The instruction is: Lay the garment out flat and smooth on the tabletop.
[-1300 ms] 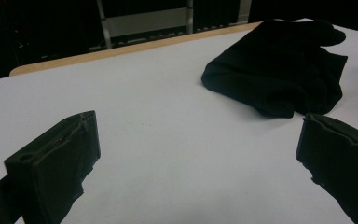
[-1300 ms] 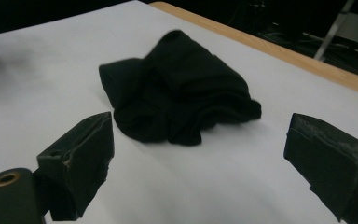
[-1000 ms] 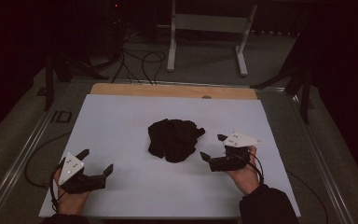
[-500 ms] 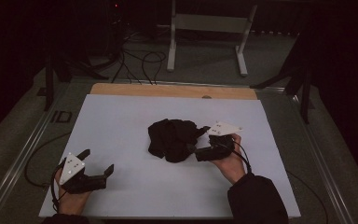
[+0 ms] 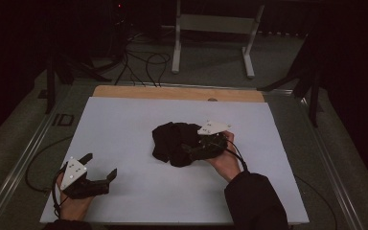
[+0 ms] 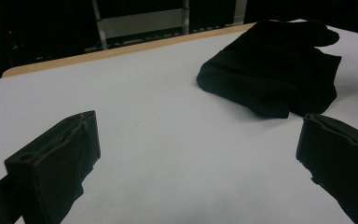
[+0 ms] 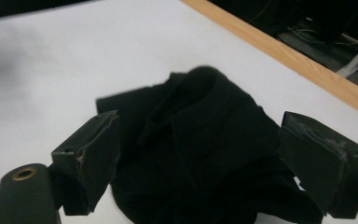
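Black cloth (image 5: 172, 143) sits crumpled in a heap around the middle of the bench (image 5: 124, 120), slightly toward the right edge. White bench top, with a wooden strip (image 5: 177, 93) along the far edge.

Right hand-held gripper (image 5: 188, 150) is at the cloth's right side, pointing left into it. Its own view has the jaws spread wide, one on each side of the cloth (image 7: 200, 140), with the heap between and below them. Can't tell whether the jaw tips touch the fabric. The hand (image 5: 226, 160) holds it from behind, dark sleeve (image 5: 254, 201) coming in from the near edge.

Left hand-held gripper (image 5: 98, 165) is near the bench's near-left corner, well apart from the cloth. Jaws wide, nothing between them but bare bench surface. In the left gripper view, the cloth (image 6: 272, 70) lies farther off, up and to the right of the jaws.

Beyond the far edge: floor with cables (image 5: 143, 62) and a metal stand (image 5: 215, 28).
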